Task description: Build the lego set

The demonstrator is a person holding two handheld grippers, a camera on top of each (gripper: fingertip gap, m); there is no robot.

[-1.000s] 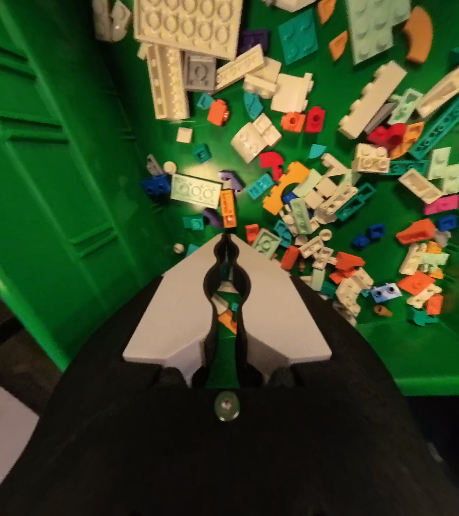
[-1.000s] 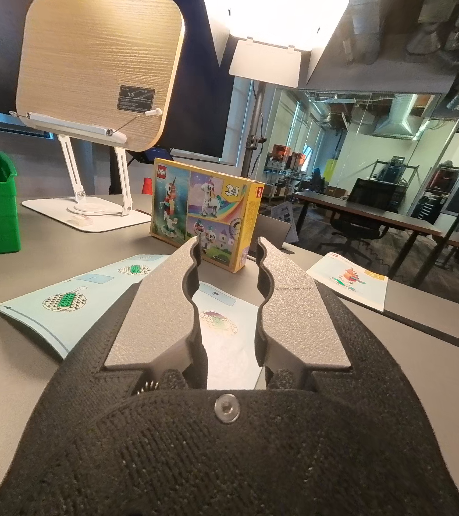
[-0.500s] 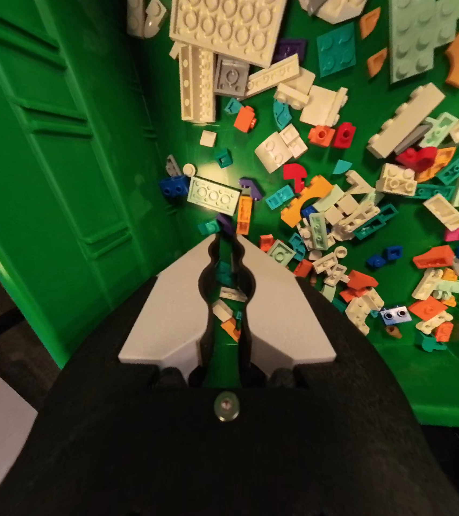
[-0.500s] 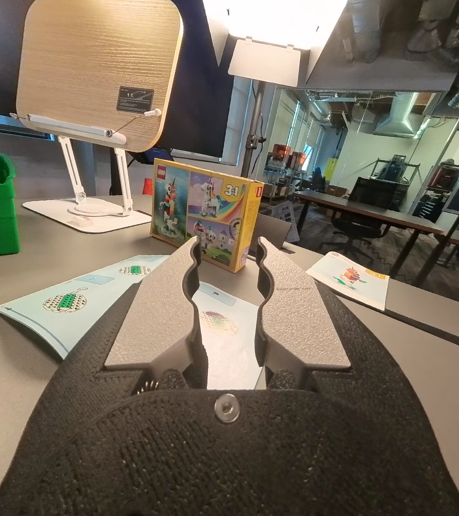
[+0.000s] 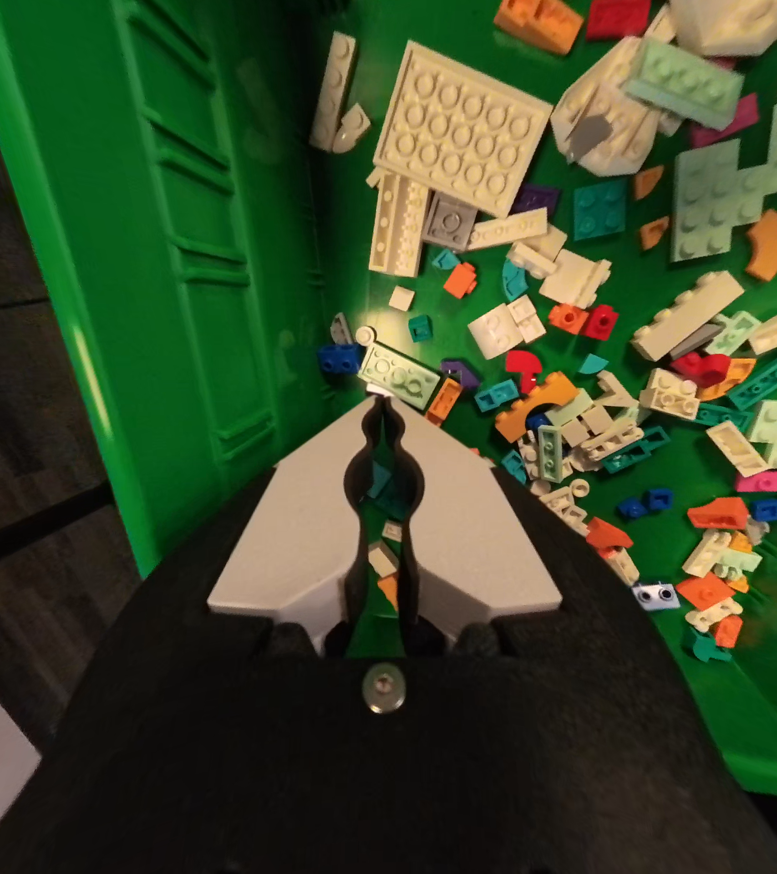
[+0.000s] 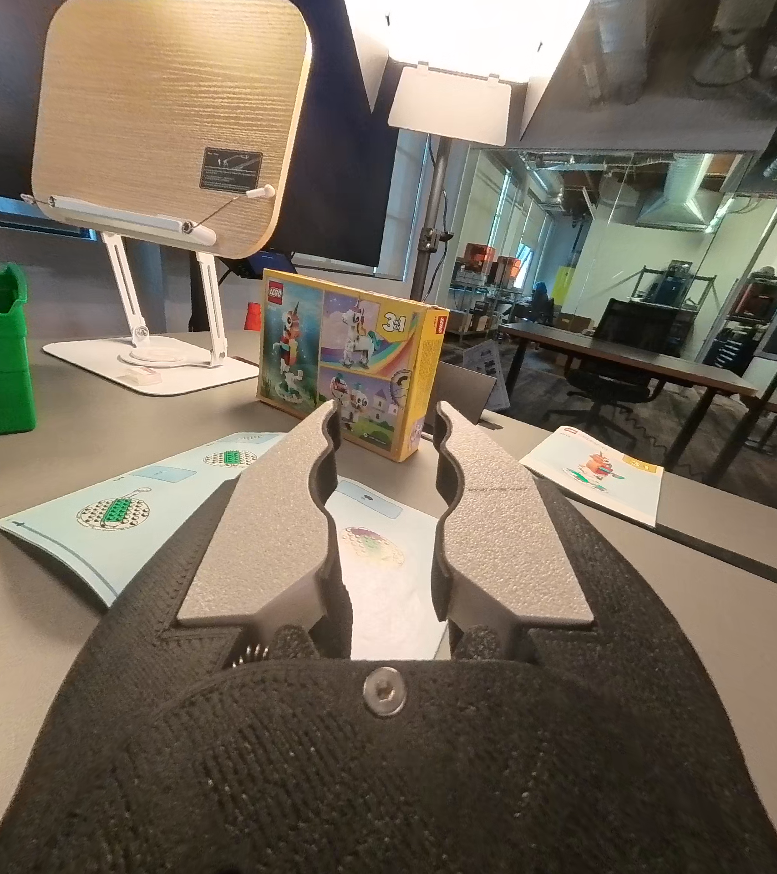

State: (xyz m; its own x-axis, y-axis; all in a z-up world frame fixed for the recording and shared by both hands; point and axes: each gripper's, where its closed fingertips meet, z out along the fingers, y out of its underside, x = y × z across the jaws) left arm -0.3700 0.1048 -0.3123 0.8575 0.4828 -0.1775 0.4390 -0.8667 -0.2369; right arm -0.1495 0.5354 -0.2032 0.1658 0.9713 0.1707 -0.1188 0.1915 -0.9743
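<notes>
A green bin holds the loose Lego bricks, with a cream studded plate the largest among them. The left gripper reaches down inside, tips clenched on a small white piece beside a pale green plate. On the grey table, the right gripper hangs released over an open instruction booklet, facing the Lego box.
</notes>
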